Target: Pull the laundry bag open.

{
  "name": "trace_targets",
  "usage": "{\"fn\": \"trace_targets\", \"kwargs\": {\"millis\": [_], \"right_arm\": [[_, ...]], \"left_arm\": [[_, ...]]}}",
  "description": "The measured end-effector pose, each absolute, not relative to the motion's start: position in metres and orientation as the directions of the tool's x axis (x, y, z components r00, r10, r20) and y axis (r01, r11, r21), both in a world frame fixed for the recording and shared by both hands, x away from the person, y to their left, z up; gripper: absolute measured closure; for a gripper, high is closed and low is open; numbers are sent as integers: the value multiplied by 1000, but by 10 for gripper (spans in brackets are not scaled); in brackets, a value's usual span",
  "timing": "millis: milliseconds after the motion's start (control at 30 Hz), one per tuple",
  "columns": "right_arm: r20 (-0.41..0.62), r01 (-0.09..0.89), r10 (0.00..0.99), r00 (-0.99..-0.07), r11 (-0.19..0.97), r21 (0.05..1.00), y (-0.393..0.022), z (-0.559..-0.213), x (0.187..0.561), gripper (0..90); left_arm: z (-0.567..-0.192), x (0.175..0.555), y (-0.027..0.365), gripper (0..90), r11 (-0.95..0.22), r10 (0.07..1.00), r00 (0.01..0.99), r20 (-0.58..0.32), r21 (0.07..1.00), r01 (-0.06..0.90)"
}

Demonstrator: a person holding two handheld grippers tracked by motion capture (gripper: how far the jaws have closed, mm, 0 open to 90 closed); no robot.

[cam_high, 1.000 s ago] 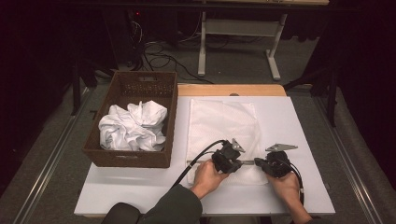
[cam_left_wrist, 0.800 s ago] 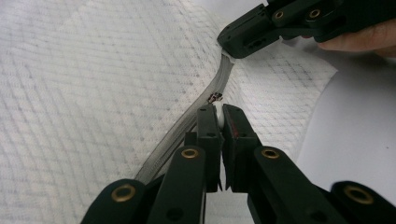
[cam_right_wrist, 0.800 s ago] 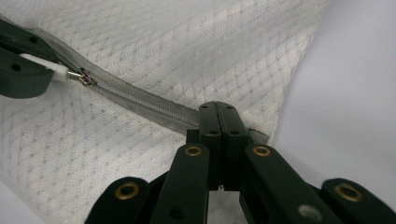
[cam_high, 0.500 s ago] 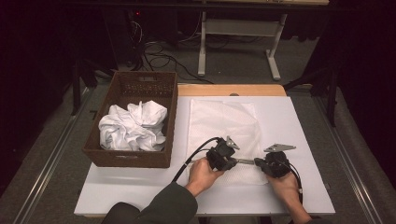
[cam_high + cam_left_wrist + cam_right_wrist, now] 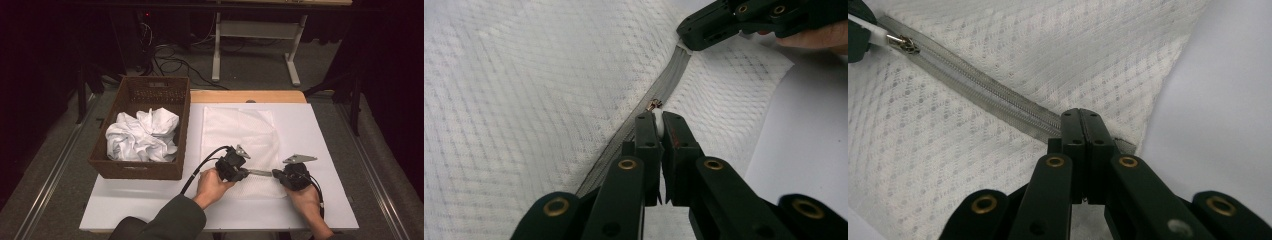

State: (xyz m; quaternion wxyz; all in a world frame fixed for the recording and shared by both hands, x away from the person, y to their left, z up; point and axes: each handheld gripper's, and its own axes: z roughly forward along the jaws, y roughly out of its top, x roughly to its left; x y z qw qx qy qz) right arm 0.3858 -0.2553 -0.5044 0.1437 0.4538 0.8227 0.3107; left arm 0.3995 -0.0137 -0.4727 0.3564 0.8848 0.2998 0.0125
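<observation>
A white mesh fabric cover point(image 5: 237, 131) lies flat on the table, with a grey zipper point(image 5: 260, 173) along its near edge. My left gripper point(image 5: 245, 173) is shut on the zipper's white pull tab point(image 5: 657, 121), just behind the metal slider point(image 5: 653, 105). My right gripper point(image 5: 275, 174) is shut on the zipper's end at the cover's right corner point(image 5: 1120, 145). The zipper tape point(image 5: 983, 87) runs taut between the two. In the right gripper view the slider point(image 5: 904, 45) sits at the top left.
A brown woven basket point(image 5: 140, 171) holding crumpled white cloth point(image 5: 142, 136) stands at the table's left. Bare white tabletop point(image 5: 320, 135) lies right of the cover and along the front edge. A wooden strip point(image 5: 250, 96) borders the far side.
My left gripper has shifted a little to the left along the zipper with the pull tab, so more zipper shows between the grippers. The right gripper has stayed put.
</observation>
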Motion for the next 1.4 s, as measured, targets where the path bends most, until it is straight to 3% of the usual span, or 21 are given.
{"fn": "trace_targets", "kwargs": {"millis": [1400], "right_arm": [[60, 667, 836, -546, 390, 634, -256, -504, 388, 900]], "left_arm": [[-466, 385, 30, 862, -518, 565, 801, -199, 670, 531]]}}
